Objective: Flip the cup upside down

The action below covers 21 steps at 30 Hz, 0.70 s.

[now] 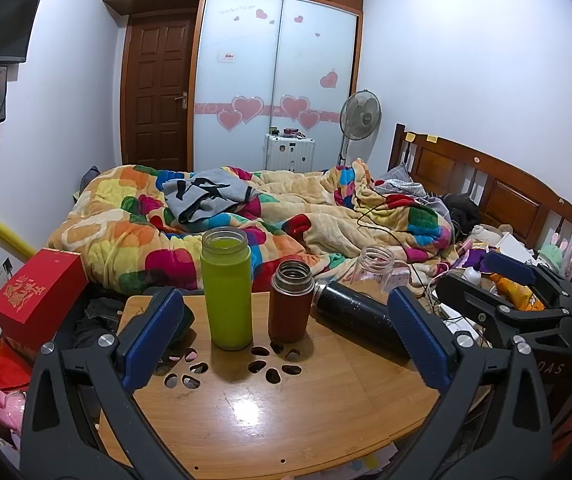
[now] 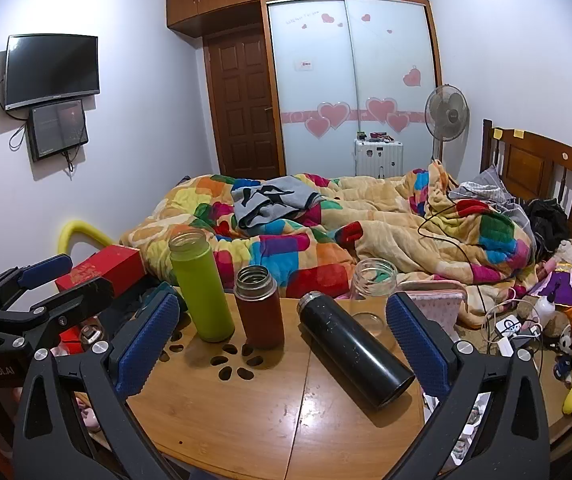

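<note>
On the round wooden bench (image 1: 269, 412) stand four drinking vessels, all without lids. The green cup (image 1: 226, 288) stands upright at the left, with its open mouth up, and just beside it on the right stands the shorter brown cup (image 1: 290, 306), also upright. The black cup (image 2: 356, 350) lies on its side to the right of them, its metal mouth toward the brown cup and its bottom toward the near right edge of the bench. Behind the black cup, at the far right edge, stands a clear glass jar (image 2: 372, 292), upright and open. The left gripper (image 1: 286, 336) hovers above the near part of the bench with its blue fingers (image 1: 151, 338) wide apart, and it holds nothing; in the left wrist view the green and brown cups appear between the fingers. The right gripper (image 2: 281, 344) is also wide open and holds nothing; in its own view the black cup lies between its fingers (image 2: 418, 346), nearer to the right one, but I cannot tell if they touch. A red box (image 1: 37, 290) sits to the left of the bench, and behind the bench is a bed with a colourful blanket (image 2: 326, 232).
</note>
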Each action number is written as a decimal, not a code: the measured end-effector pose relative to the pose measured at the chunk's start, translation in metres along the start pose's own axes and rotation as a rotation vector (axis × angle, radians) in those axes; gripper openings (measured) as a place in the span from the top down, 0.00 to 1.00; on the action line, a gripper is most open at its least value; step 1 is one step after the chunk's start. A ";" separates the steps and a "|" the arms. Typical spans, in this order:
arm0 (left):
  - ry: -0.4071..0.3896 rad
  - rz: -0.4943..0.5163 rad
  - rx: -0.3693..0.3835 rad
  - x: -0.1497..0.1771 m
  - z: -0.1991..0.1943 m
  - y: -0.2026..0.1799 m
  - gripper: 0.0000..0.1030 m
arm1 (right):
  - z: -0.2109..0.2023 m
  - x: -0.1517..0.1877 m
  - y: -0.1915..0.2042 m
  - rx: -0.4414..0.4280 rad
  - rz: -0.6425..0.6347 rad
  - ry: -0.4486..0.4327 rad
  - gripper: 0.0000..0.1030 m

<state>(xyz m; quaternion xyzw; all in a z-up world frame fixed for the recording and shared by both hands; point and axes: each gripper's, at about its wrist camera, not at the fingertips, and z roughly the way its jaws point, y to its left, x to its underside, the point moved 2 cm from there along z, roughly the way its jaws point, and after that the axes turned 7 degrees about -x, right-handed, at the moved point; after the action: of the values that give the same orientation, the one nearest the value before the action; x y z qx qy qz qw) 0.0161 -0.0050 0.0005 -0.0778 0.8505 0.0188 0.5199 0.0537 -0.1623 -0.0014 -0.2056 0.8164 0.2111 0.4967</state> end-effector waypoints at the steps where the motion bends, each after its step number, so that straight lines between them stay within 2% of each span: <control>1: -0.001 0.000 0.001 -0.001 0.000 0.000 0.00 | 0.000 -0.001 0.001 0.000 -0.002 -0.001 0.00; 21: -0.006 -0.001 0.000 -0.001 -0.002 -0.001 0.00 | -0.003 -0.004 0.003 -0.003 -0.008 -0.015 0.00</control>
<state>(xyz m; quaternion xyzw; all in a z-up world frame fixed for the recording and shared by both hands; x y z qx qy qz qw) 0.0151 -0.0059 0.0023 -0.0781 0.8489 0.0189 0.5224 0.0517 -0.1604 0.0042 -0.2081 0.8115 0.2117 0.5033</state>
